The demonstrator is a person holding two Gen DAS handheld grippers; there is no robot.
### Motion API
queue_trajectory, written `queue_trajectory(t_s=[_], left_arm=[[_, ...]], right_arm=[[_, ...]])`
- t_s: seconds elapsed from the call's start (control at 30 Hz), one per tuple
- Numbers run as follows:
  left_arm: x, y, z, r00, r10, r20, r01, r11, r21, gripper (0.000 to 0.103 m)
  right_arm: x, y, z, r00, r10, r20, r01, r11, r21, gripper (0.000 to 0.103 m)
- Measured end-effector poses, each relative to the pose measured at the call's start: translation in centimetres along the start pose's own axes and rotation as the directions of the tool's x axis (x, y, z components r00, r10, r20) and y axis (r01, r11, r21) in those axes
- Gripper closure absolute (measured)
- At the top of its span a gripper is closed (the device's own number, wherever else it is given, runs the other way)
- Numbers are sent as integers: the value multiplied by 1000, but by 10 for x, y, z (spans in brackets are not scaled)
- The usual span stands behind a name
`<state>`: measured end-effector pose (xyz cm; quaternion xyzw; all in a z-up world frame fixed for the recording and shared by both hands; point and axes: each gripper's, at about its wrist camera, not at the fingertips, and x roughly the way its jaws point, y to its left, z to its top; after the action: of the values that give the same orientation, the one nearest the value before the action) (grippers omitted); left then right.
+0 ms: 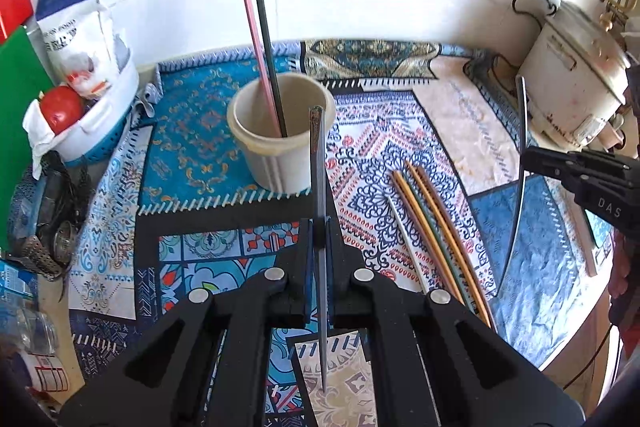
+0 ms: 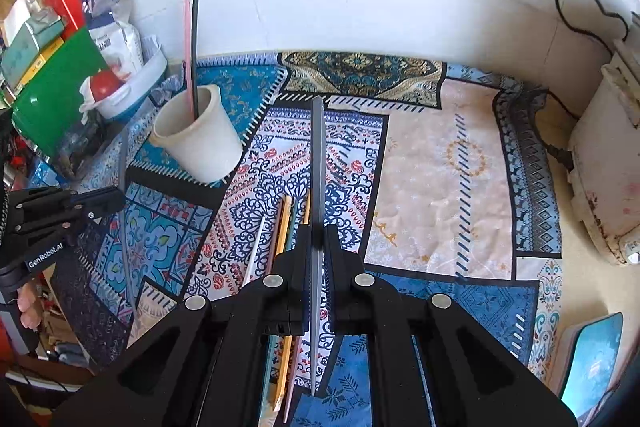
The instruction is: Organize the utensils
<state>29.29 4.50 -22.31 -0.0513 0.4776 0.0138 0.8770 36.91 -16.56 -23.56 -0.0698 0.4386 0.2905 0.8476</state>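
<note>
A cream cup stands on the patterned cloth and holds a pink chopstick and a black chopstick. My left gripper is shut on a grey chopstick, held upright just in front of the cup. My right gripper is shut on another grey chopstick, to the right of the cup. It also shows in the left wrist view. Several coloured chopsticks lie loose on the cloth between the grippers.
A white-and-blue basket with a bag and a red tomato stands left of the cup. A green board leans at far left. A white rice cooker sits at right. The tiled wall is behind.
</note>
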Motion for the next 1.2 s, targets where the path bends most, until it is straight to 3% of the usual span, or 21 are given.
queue_trajectory(t_s=[0.3, 0.47, 0.6, 0.7, 0.83, 1.2], left_arm=[[-36, 7, 9, 996, -6, 93, 9, 1000, -29, 99], [-48, 9, 9, 993, -8, 120, 12, 999, -35, 99], [-54, 11, 9, 991, -11, 137, 18, 999, -48, 99], [-58, 14, 9, 989, -12, 146, 22, 998, -61, 99], [-60, 18, 11, 988, -3, 153, 15, 997, -76, 99], [-50, 35, 13, 991, 13, 130, 6, 990, -138, 99]], right_arm=[[-28, 11, 4, 998, -4, 63, 5, 1000, -22, 102], [-23, 12, 4, 999, 2, 42, -1, 999, -33, 102], [0, 8, 1, 999, 7, -44, -8, 1000, -22, 99], [30, 8, -3, 992, -5, -129, 2, 1000, -28, 92], [64, 18, -6, 975, 29, -219, -42, 998, -55, 92], [124, 21, 4, 942, 38, -334, -68, 995, -79, 92]])
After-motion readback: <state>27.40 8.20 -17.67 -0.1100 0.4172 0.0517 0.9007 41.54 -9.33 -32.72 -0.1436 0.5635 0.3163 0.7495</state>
